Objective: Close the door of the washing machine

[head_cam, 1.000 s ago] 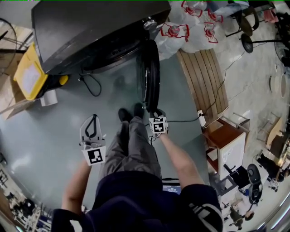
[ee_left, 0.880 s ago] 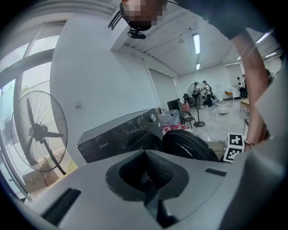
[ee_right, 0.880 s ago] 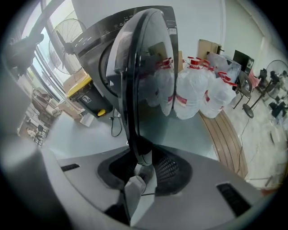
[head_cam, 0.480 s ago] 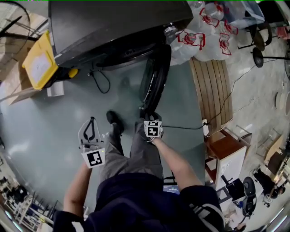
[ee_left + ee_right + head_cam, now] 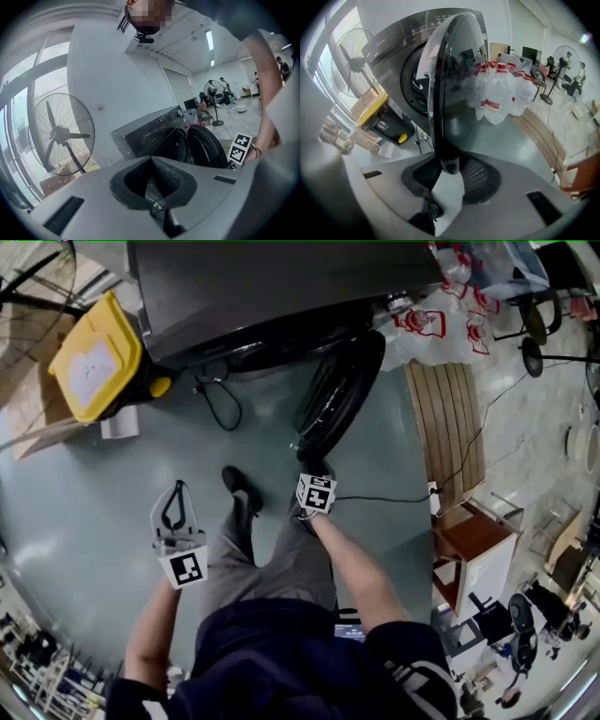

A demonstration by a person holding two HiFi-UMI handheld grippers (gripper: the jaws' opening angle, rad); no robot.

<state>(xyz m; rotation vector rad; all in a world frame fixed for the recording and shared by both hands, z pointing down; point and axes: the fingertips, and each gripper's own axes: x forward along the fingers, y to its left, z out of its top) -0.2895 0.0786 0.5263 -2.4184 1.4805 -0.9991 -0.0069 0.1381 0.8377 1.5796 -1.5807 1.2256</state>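
Recorded right gripper (image 5: 449,165) with jaws nipped narrow on the free edge of the door (image 5: 454,70); recorded left gripper (image 5: 154,187) with jaws together on nothing, held low and well apart from the door. Logged door as standing at an angle out from the washing machine (image 5: 272,287), with drum opening (image 5: 412,79) exposed behind it. Judged task as begun but unfinished: grip taken, rest of the swing and final press to latch outstanding.

Grey floor (image 5: 84,493): washing machine (image 5: 272,287), maybe cable (image 5: 217,401)
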